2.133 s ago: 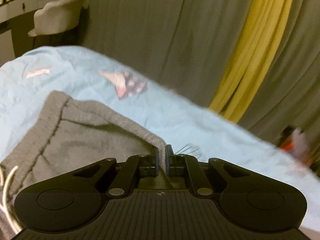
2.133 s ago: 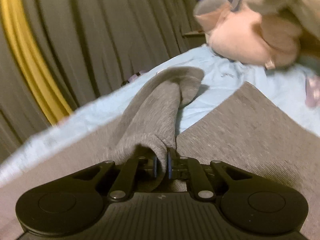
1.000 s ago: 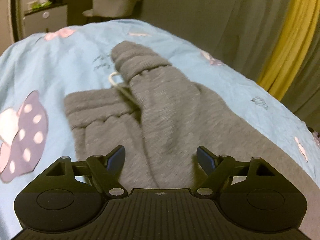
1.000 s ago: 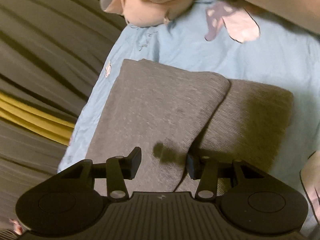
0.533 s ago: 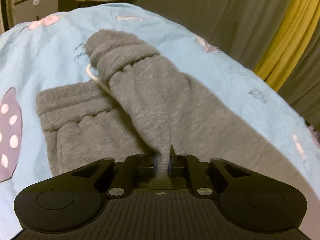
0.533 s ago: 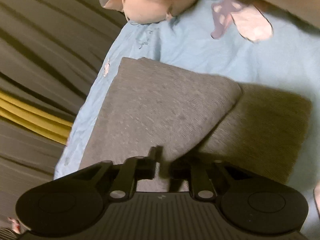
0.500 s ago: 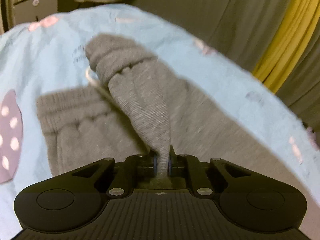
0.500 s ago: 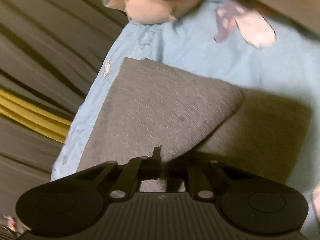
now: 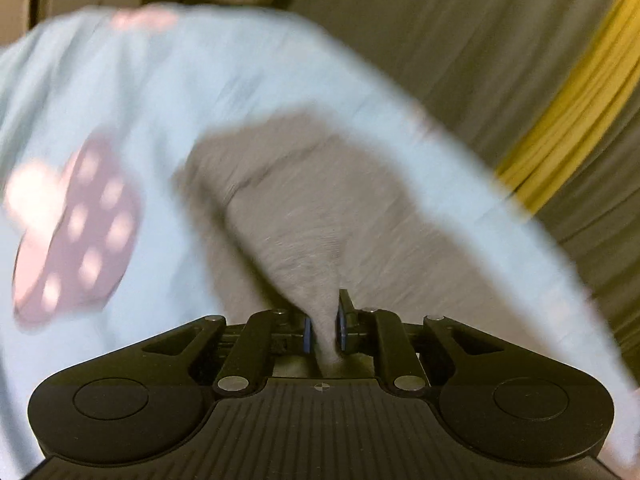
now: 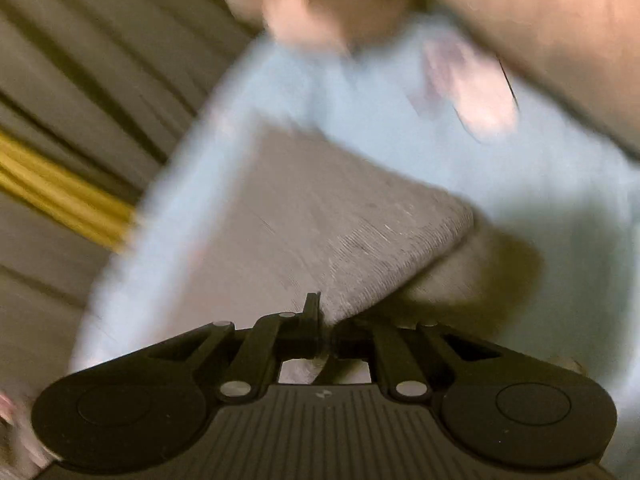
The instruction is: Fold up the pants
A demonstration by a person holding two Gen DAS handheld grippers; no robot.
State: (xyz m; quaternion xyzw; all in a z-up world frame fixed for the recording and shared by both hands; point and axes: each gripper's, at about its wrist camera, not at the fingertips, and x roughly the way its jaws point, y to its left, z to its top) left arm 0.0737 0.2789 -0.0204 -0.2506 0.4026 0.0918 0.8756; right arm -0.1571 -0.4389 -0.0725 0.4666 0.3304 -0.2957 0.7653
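In the left wrist view the left gripper (image 9: 323,326) is clamped on a pinch of the grey sweatpants (image 9: 316,208); its jaws have just been moving, a shade wider than a moment before, yet the blue pads (image 9: 307,334) press the fabric on both sides and a taut cone of cloth rises from them toward 12 o'clock. The pants lie on a light blue bedsheet (image 9: 168,92), with a pink spotted print (image 9: 76,224) at 9 o'clock and a yellow curtain stripe (image 9: 568,120) at 2 o'clock. The whole picture is smeared by motion.

In the right wrist view the right gripper (image 10: 322,334) is closed on the edge of a folded layer of the pants (image 10: 320,224), which runs from the fingers toward 1 o'clock and is raised off the darker layer beneath it. A soft pink toy (image 10: 320,12) sits at 12 o'clock, and the yellow stripe (image 10: 60,200) at 9 o'clock.

Judging by how things lie, the pants are already doubled at least once and both tools hold cloth for a further fold; that fold is not yet laid down, and flattening is left.

Only the left view shows the bunched far end of the pants, too blurred to name. Only the right view shows the stacked layers and the lifted edge's shadow.
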